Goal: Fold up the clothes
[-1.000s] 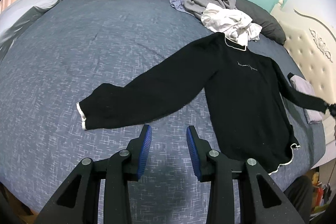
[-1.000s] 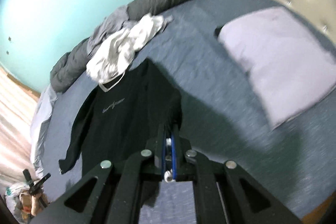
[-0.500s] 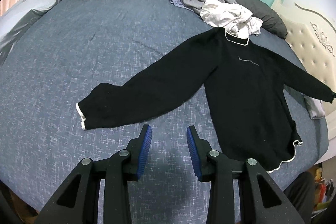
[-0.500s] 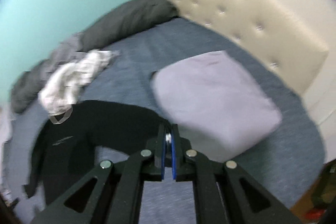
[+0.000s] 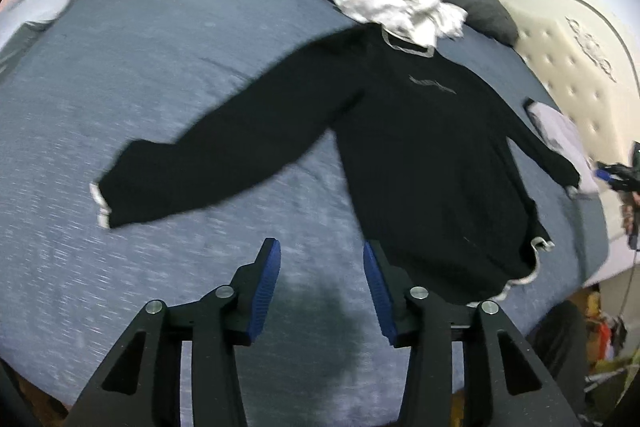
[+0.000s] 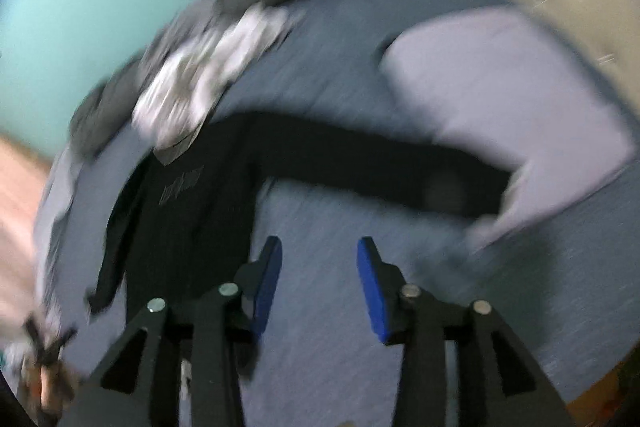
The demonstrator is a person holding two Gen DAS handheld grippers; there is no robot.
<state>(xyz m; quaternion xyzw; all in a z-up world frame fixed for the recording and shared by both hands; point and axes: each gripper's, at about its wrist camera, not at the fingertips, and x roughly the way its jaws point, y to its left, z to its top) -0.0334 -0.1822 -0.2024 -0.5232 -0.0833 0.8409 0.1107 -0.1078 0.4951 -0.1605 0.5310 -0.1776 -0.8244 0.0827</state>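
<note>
1. The bed (image 5: 168,75) has wide bare blue cover left of the black sweater (image 5: 420,147); a pillow (image 6: 500,87) and tufted headboard (image 5: 568,75) bound the other side.
2. The sweater lies flat, sleeves spread, one cuff on the pillow.
3. Left gripper (image 5: 320,275) and right gripper (image 6: 318,267): jaws opening, nothing between them.
4. A crumpled white garment (image 5: 400,7) touches its collar.
</note>
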